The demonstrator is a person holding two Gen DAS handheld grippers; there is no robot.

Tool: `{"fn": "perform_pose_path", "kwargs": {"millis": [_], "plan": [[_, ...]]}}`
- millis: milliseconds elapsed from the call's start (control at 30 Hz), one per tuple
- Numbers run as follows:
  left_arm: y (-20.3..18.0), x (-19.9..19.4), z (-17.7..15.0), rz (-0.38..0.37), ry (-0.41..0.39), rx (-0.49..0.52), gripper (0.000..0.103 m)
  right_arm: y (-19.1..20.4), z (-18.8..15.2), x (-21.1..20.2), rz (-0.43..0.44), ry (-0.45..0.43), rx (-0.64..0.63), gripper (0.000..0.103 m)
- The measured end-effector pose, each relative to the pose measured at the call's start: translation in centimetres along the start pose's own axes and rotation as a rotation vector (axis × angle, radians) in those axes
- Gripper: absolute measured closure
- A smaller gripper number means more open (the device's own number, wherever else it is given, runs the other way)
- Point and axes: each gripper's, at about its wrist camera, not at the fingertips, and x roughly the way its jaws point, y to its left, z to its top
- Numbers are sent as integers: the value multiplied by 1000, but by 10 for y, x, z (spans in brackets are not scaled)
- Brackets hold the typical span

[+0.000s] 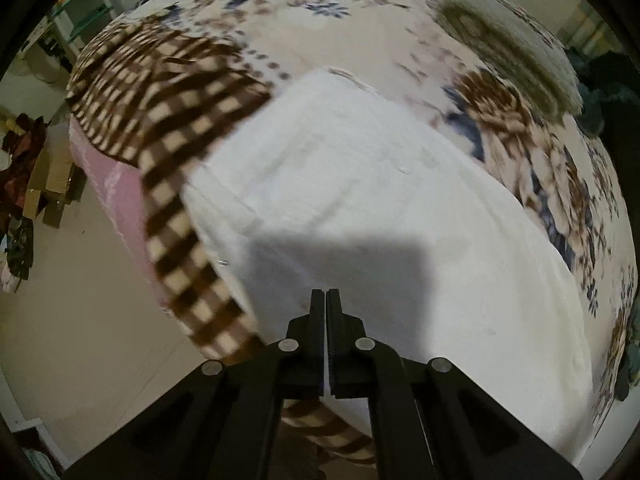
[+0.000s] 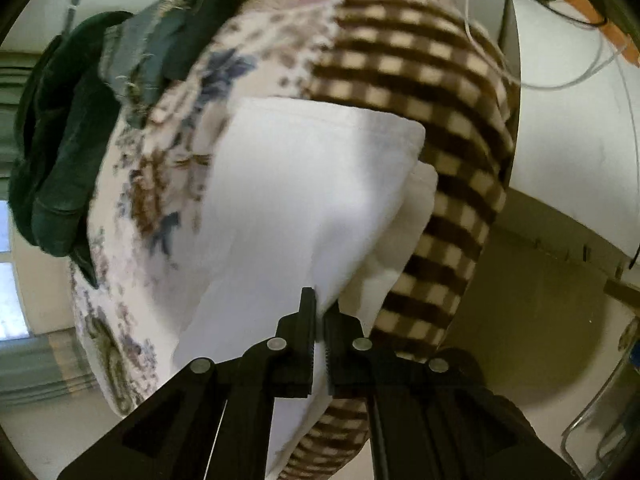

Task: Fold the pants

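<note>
Both grippers are pressed together on the white pants (image 1: pixel 360 200): the left gripper (image 1: pixel 324 300) pinches a thin edge below its tips, the right gripper (image 2: pixel 320 308) nips a fold between its pads. Ahead of both, the pants lie spread on the bed (image 1: pixel 360 40). Risk: the shallow left bite may slip under pull, and uneven lifting would skew the fold.

Beige floor (image 1: pixel 80 300) — floral bedspread (image 1: pixel 360 40)
</note>
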Motion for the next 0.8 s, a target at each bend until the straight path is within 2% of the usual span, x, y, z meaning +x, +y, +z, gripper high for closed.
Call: {"fn": "perform_pose_path", "kwargs": {"millis": [67, 100, 167, 200, 233, 300, 333, 467, 500, 533, 567, 600, 700, 800], "plan": [[9, -2, 1, -24, 17, -8, 103, 3, 0, -11, 10, -6, 0, 99], [13, -1, 1, -66, 40, -24, 102, 3, 2, -13, -1, -7, -9, 99], [14, 3, -3, -111, 86, -58, 100, 3, 7, 2, -78, 34, -51, 95], [10, 6, -4, -127, 105, -73, 94, -3, 9, 8, -94, 62, -50, 93], [3, 10, -7, -126, 122, -85, 83, -6, 10, 15, -104, 91, -34, 93], [0, 16, -10, -130, 128, -114, 76, -14, 8, 20, -57, 112, 2, 84], [-2, 18, -12, -124, 127, -117, 76, -16, 6, 21, -30, 114, 26, 77], [-13, 34, -12, -79, 118, -111, 77, -23, -2, 30, 34, 114, 94, 77], [-17, 35, -12, -74, 106, -101, 81, -24, -3, 33, 42, 108, 104, 77], [-19, 34, -12, -80, 95, -91, 96, -25, -4, 35, 35, 106, 108, 80], [-21, 31, -12, -67, 77, -72, 99, -24, -6, 36, 29, 102, 109, 91], [-20, 29, -11, -65, 68, -71, 102, -23, -7, 34, 18, 92, 102, 95], [-8, 18, -7, -56, 34, -84, 103, -16, -8, 21, 17, 65, 63, 98], [12, 8, 4, -41, 9, -107, 103, -11, -7, 3, 67, 65, 75, 98]]}}
